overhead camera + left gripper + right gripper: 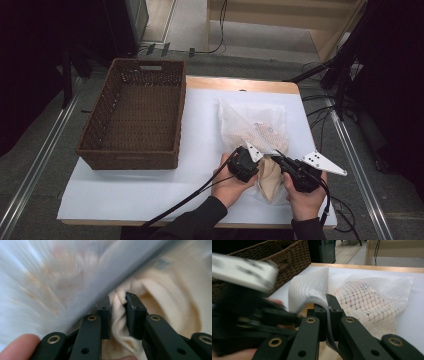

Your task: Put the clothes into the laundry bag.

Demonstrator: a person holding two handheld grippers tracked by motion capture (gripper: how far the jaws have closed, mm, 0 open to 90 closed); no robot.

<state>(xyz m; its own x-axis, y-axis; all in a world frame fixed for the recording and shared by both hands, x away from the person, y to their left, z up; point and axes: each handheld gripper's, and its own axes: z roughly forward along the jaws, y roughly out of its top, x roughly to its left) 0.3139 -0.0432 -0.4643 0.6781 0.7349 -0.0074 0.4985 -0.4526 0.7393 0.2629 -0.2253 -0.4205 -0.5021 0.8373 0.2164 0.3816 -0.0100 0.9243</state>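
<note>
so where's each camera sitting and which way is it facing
high view: above the person's side, looking forward and down on the table, wicker basket and mesh bag; both forearms and hands show.
left gripper view: rides the left gripper, looking along its jaws, which pinch cream cloth; a fingertip shows.
right gripper view: rides the right gripper, jaws shut on the bag's zipper edge.
All three views share the mesh bag.

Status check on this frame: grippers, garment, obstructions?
Left gripper shut on cream garment. Right gripper shut on mesh bag edge. Wicker basket apart, nothing blocking.
</note>
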